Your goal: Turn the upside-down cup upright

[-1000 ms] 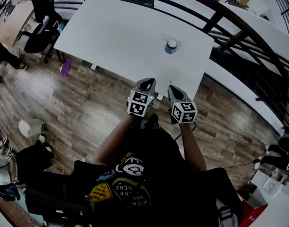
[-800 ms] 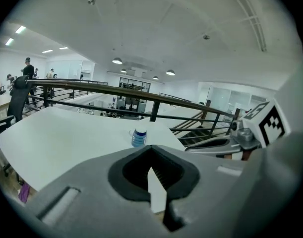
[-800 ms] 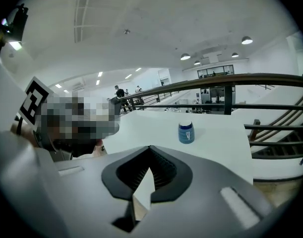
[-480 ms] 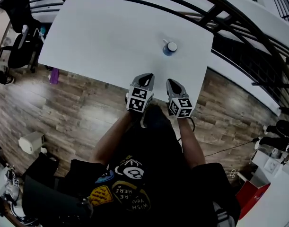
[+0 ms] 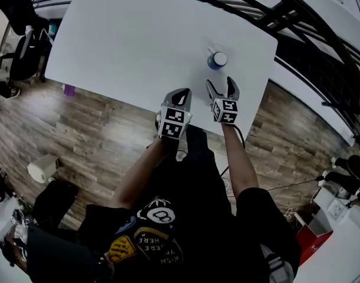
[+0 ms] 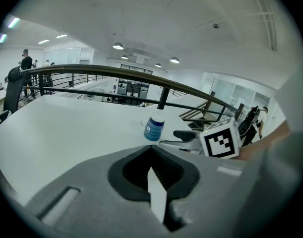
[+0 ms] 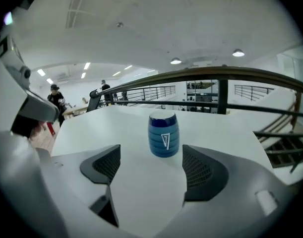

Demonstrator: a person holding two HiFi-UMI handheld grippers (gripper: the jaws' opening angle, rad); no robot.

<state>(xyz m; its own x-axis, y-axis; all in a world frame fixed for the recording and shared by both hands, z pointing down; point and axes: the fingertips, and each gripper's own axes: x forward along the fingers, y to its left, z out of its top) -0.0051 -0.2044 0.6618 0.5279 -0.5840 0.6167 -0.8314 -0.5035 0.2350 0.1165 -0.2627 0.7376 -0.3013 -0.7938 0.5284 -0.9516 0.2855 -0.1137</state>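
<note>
White table (image 5: 138,46) carries the upside-down blue ribbed cup (image 7: 163,134) near its right edge, just ahead of the opening, empty right tongs (image 5: 221,87), which should straddle its middle squarely before clamping, while the left tongs (image 5: 181,94) sit closed, empty.

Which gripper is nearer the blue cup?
The right gripper: it sits just short of the blue cup, jaws opening with nothing between them yet. The left gripper is shut and farther off to the side.

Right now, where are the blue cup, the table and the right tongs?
blue cup (image 7: 164,135): right gripper view, its side.
table (image 5: 126,40): head view, bare top.
right tongs (image 5: 220,81): head view, between the tips; opening, empty.
</note>
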